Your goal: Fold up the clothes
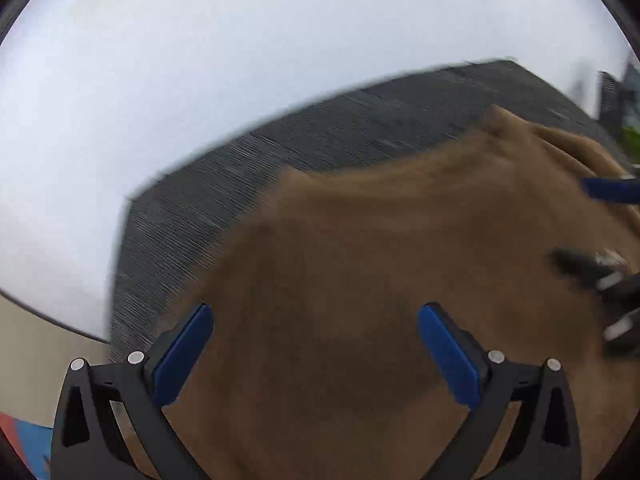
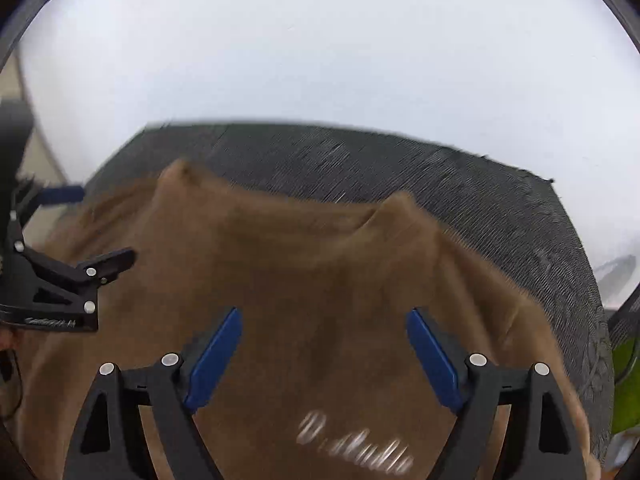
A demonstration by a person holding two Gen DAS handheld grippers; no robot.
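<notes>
Both claws, left and right, hang spread over the brown shirt; next pinch one edge each, evenly, then fold.

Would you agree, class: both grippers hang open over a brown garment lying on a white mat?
Not quite. The mat is dark grey, not white, as the right wrist view shows. The rest holds: the left gripper and right gripper are open over the brown garment.
</notes>
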